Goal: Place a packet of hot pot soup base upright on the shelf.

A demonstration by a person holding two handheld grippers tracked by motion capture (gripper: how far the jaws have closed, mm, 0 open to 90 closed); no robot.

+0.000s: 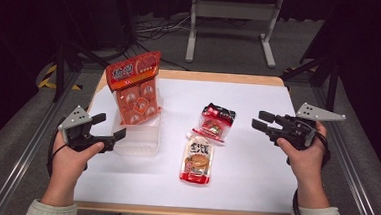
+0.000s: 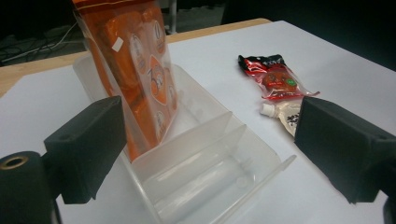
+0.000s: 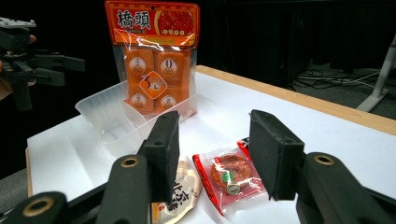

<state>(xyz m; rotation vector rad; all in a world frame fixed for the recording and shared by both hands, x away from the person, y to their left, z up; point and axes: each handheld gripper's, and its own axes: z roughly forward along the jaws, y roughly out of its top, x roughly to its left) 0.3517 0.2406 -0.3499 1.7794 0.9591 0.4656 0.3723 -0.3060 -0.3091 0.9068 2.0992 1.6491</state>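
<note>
While both grippers hover empty:
Left gripper (image 1: pixel 108 126): jaws spread, just beside bin (image 1: pixel 143 143).
Right gripper (image 1: pixel 260 123): jaws parted, well right of bin.
Orange pack (image 1: pixel 137 86): upright in bin.

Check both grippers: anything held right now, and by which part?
Nothing held. The left gripper is open beside the clear bin holding the orange pack; the right gripper is open above the table.

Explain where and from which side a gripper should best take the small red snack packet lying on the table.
Probably by a long side edge of the red snack packet, coming from above with the right gripper, which is nearest. It lies flat, so only its thin sealed edges give the jaws a pinch. Its near end almost touches the spout pouch, so avoid that end.
</note>
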